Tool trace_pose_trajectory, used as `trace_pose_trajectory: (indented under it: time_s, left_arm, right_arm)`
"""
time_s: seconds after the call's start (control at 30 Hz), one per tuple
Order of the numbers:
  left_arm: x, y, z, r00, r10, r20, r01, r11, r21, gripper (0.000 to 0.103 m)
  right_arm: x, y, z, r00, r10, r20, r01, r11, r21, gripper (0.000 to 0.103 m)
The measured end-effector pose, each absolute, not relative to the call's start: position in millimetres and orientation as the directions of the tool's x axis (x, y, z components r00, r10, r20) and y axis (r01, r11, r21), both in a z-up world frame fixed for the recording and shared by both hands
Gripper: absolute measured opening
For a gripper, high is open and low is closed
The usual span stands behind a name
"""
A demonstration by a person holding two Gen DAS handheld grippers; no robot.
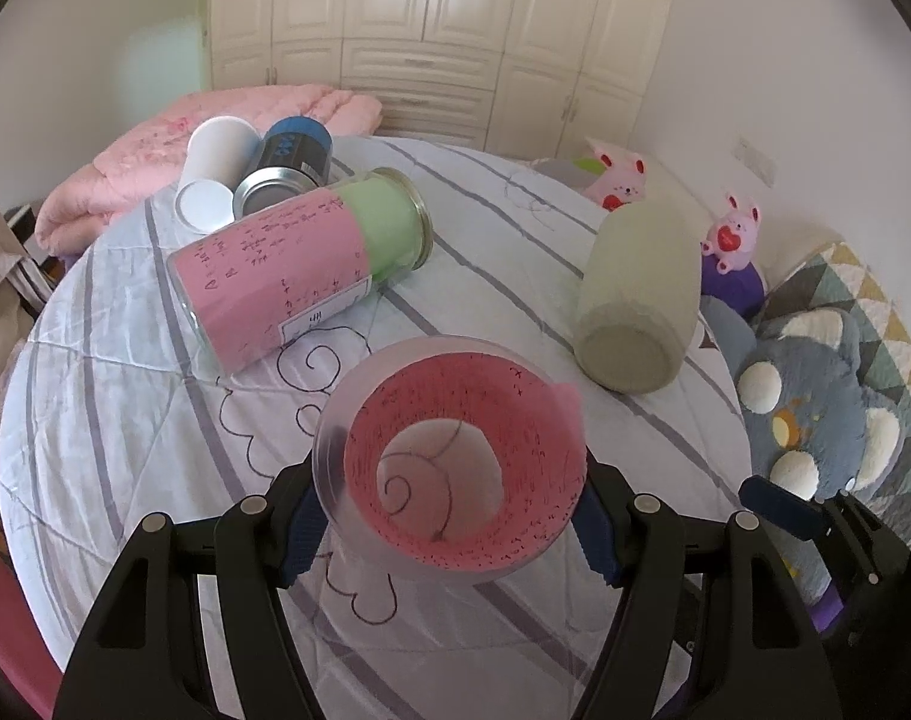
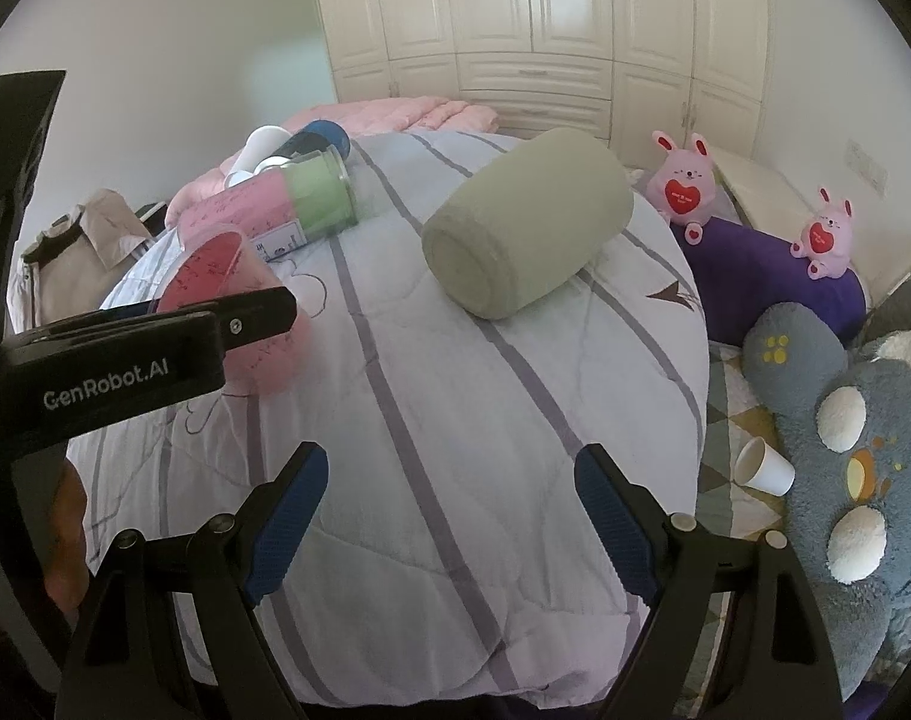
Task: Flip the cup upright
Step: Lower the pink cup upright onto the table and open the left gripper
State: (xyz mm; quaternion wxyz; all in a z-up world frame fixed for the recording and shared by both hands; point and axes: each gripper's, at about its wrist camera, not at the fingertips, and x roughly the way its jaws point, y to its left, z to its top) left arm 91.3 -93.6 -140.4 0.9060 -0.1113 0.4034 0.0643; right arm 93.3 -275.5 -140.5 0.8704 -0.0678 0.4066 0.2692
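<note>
A clear plastic cup lined with pink paper (image 1: 455, 468) sits between the fingers of my left gripper (image 1: 449, 528), which is shut on it. Its open mouth faces the left wrist camera and the quilt shows through its clear bottom. In the right wrist view the same cup (image 2: 239, 312) is at the left, tilted, with its mouth up, low over the quilt, held by the left gripper (image 2: 155, 354). My right gripper (image 2: 452, 516) is open and empty over the striped quilt (image 2: 455, 408).
A pink-and-green glass jar (image 1: 299, 270), a white cup (image 1: 215, 174), a blue-topped can (image 1: 287, 162) and a grey-green felt-covered cylinder (image 1: 641, 294) lie on their sides on the quilt. Plush toys (image 2: 845, 468) and a small white paper cup (image 2: 761, 468) lie at the right.
</note>
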Motion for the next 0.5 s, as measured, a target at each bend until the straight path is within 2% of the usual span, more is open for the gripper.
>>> trace_pose_trajectory:
  time_s: [0.23,0.5]
  left_arm:
    - [101.8,-88.1,-142.0,0.650,0.018,-0.760,-0.210,0.965,-0.157,0.072]
    - [105.6,-82.3,-143.5,0.625,0.009,-0.781,-0.225,0.959,-0.169,0.086]
  right_arm:
    - [99.6,-271.2,-140.5,0.515,0.416,-0.750,-0.525,0.844,0.108,0.086]
    - [101.2,-268.0,-138.2,0.518,0.413,-0.749,-0.522,0.846,0.106,0.086]
